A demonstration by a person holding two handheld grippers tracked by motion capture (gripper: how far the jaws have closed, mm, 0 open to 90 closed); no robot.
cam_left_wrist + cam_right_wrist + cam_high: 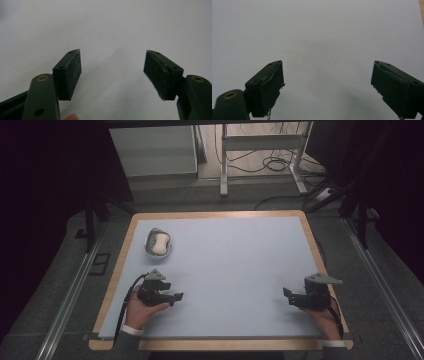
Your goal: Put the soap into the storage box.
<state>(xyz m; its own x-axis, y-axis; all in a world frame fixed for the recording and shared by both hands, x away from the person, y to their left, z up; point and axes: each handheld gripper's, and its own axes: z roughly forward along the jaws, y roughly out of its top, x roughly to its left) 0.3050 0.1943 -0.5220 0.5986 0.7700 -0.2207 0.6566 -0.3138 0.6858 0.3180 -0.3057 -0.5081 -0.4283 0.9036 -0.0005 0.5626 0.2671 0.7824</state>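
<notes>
Nothing picked up yet: left gripper (176,296) and right gripper (286,292) both rest low at the near side of the table (235,255), jaws spread wide with only bare surface between them in both gripper views. The white piece (160,243) sits in its small grey dish (150,241) at the far left, just beyond the left gripper, untouched. Looks like the whole job is left: reach, grasp, move.

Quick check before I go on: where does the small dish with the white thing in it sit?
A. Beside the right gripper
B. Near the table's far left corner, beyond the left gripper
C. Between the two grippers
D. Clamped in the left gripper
B: in the high view the dish sits toward the table's far left, apart from and beyond the open left gripper.
</notes>
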